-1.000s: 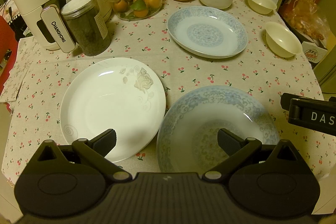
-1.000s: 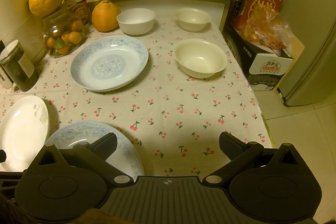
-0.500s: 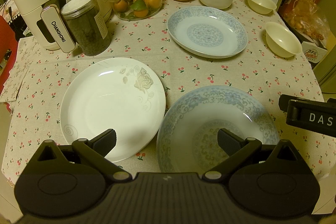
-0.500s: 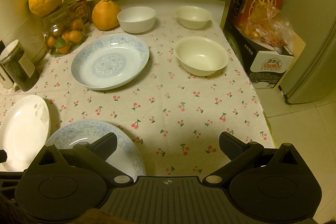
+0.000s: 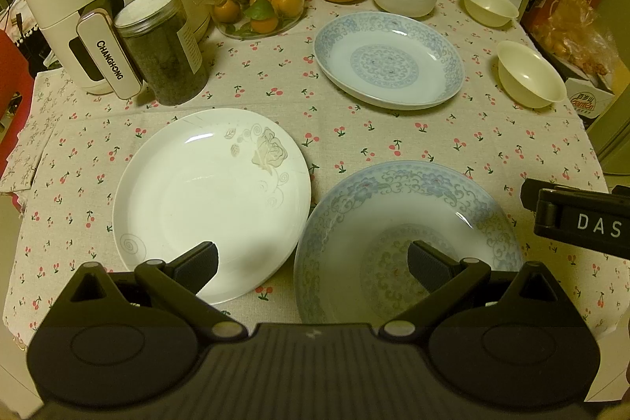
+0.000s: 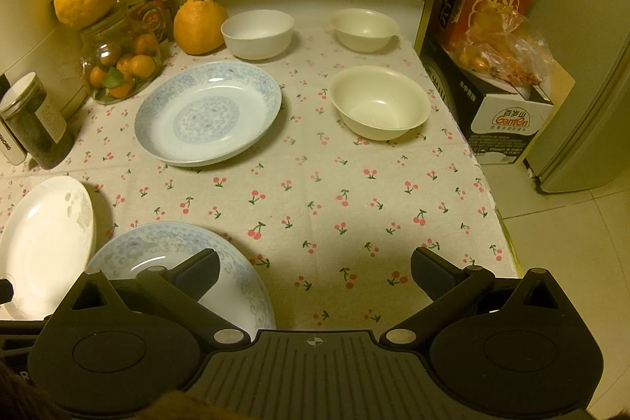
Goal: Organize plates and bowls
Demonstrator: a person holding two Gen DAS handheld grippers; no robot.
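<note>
The left gripper (image 5: 312, 260) is hovering over the near edge of the tabletop (image 6: 354, 199), fingers spread wide, nothing between them; the right gripper (image 6: 315, 268) is hanging beside it, equally open and empty. Just beneath, the near blue plate (image 5: 405, 223) is lying beside the white plate (image 5: 208, 199), rims almost touching; the far blue plate (image 5: 390, 60) is sitting mid-table; three bowls (image 6: 380, 101) are waiting beyond. Nothing is stacked yet; I'd be pinching a rim squarely and lifting level, matching blue onto blue.
</note>
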